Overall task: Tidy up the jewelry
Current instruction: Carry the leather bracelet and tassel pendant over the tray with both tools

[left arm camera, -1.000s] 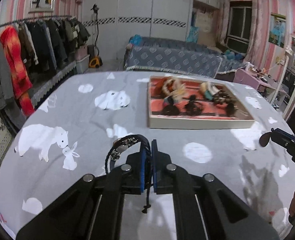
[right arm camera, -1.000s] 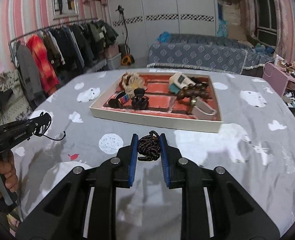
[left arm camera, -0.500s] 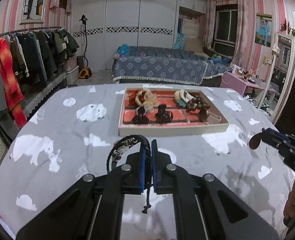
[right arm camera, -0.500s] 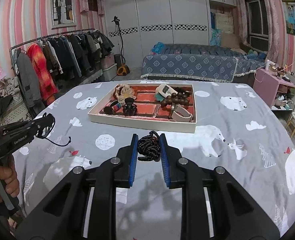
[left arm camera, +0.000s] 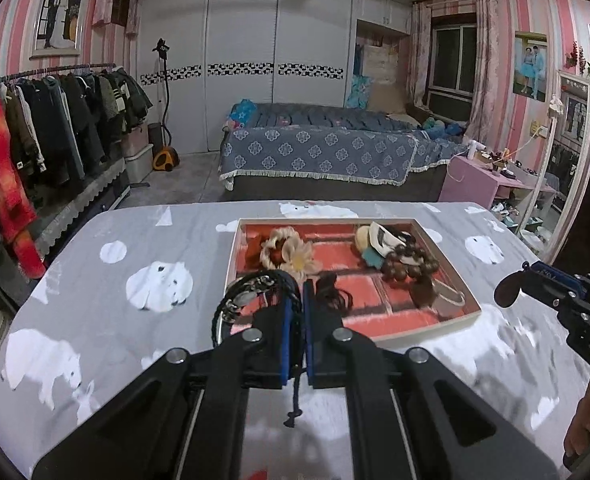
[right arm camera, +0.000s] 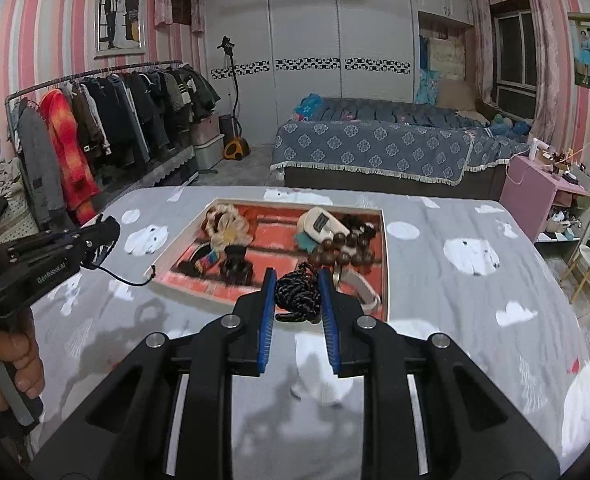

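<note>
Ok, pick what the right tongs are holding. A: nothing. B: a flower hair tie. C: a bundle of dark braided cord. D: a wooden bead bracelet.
C: the right tongs are clamped on a bundle of dark braided cord, held above the tray's near edge.

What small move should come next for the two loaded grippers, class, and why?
Probably carry both forward over the tray, then release. The left gripper is shut on a black braided bracelet, the right gripper on a dark beaded bundle, both near the tray's front edge.
</note>
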`<move>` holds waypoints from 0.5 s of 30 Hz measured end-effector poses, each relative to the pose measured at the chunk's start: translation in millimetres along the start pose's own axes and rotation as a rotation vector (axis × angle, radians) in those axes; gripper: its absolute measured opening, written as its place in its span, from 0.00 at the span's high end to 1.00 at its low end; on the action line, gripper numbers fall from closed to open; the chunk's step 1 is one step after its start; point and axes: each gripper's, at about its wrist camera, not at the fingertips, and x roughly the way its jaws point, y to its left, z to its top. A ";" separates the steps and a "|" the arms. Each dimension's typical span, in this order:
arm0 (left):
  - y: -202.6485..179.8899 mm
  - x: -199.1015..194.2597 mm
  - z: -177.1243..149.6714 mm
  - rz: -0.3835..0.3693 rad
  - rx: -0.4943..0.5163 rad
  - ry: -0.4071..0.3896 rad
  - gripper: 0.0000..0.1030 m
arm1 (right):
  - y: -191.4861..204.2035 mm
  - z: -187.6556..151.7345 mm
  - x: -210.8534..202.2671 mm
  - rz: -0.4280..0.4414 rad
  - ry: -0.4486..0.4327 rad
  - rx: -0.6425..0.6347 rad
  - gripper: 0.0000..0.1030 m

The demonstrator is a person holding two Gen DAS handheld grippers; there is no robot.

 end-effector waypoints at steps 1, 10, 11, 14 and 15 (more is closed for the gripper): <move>0.8 6.9 2.4 0.000 0.000 0.003 0.95 | 0.0 3.7 4.9 -0.003 -0.002 -0.001 0.78; 2.2 63.0 9.5 0.005 0.004 0.020 0.95 | 6.0 31.0 68.2 -0.067 -0.009 -0.031 0.78; 0.4 72.6 8.2 0.014 0.017 0.026 0.95 | 5.9 32.7 75.0 -0.071 -0.007 -0.030 0.78; 0.0 92.1 5.2 0.007 0.022 0.042 0.95 | 4.3 36.3 100.9 -0.080 0.004 -0.023 0.78; 0.0 99.9 4.2 0.003 0.025 0.048 0.95 | 3.9 36.9 108.1 -0.079 0.007 -0.020 0.78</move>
